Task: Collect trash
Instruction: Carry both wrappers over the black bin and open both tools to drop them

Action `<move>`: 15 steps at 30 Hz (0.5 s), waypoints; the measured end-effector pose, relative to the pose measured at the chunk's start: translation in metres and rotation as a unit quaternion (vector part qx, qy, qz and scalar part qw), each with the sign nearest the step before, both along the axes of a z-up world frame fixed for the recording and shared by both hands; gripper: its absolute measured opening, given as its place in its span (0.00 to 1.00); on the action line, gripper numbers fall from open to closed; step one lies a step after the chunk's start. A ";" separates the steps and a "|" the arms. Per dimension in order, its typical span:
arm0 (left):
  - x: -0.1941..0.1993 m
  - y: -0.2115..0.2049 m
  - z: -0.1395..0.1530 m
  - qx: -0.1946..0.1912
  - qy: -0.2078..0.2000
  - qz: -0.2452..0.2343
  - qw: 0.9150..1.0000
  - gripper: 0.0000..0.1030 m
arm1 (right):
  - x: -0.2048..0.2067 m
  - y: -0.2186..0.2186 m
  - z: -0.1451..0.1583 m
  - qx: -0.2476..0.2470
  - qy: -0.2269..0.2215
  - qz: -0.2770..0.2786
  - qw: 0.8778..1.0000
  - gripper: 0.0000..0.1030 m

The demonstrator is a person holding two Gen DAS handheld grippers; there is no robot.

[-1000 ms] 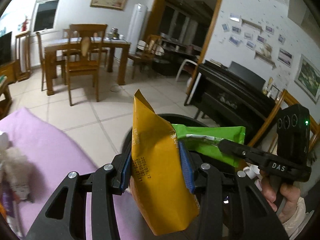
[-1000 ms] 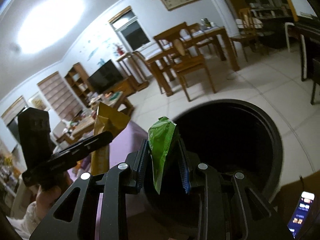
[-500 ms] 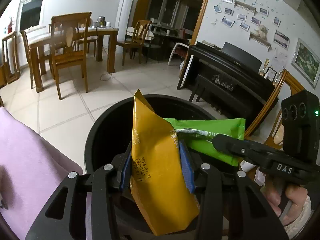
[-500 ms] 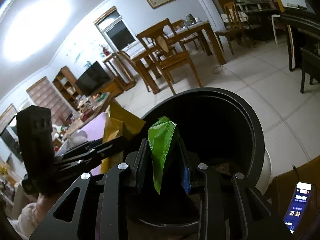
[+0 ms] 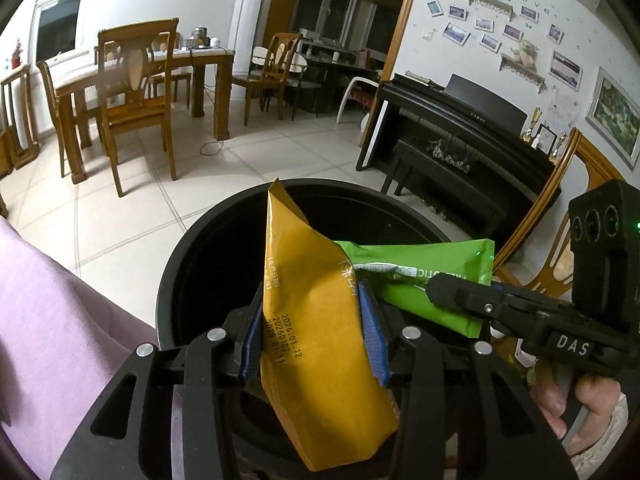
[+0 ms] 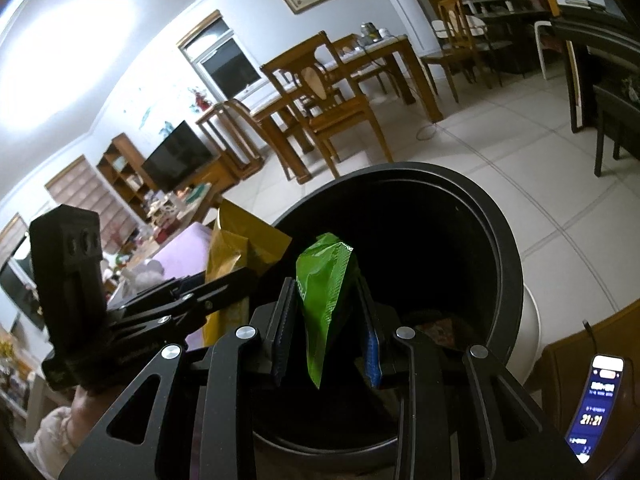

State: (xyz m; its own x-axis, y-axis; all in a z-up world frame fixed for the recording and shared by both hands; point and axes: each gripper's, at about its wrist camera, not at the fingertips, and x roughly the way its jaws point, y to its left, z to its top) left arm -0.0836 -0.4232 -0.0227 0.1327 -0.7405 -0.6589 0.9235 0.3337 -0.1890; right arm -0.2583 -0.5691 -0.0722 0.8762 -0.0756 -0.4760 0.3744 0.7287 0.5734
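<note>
yellow wrapper [image 5: 320, 320]: sitting upright between the left gripper [image 5: 312, 340] pads, hanging over the near rim of the black trash bin [image 5: 192, 248].
left gripper: clamping the yellow wrapper, jaws partly closed on it.
green wrapper [image 6: 324, 284]: sticking up between the right gripper [image 6: 326, 328] pads, over the bin's opening, just right of the yellow one.
right gripper: pinching the green wrapper, jaws narrow.
bin: standing on the tiled floor [image 5: 132, 216], some litter showing at the bottom.
purple cloth [image 5: 48, 320]: lying left of the bin.
</note>
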 end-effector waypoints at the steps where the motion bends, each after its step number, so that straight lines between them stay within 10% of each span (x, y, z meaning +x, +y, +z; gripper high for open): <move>1: 0.000 -0.001 0.000 0.001 -0.001 -0.001 1.000 0.41 | 0.001 0.001 -0.001 0.001 0.000 0.000 1.000 0.29; 8: 0.001 -0.001 0.000 0.006 0.003 -0.001 1.000 0.45 | 0.005 0.005 -0.001 0.007 0.005 0.002 1.000 0.31; 11: -0.001 0.002 0.004 -0.002 -0.003 0.004 1.000 0.68 | 0.004 0.008 0.002 0.013 -0.001 0.002 1.000 0.57; 15: -0.002 0.011 0.012 -0.016 -0.012 0.008 1.000 0.71 | 0.003 0.013 0.006 0.006 -0.004 -0.003 1.000 0.57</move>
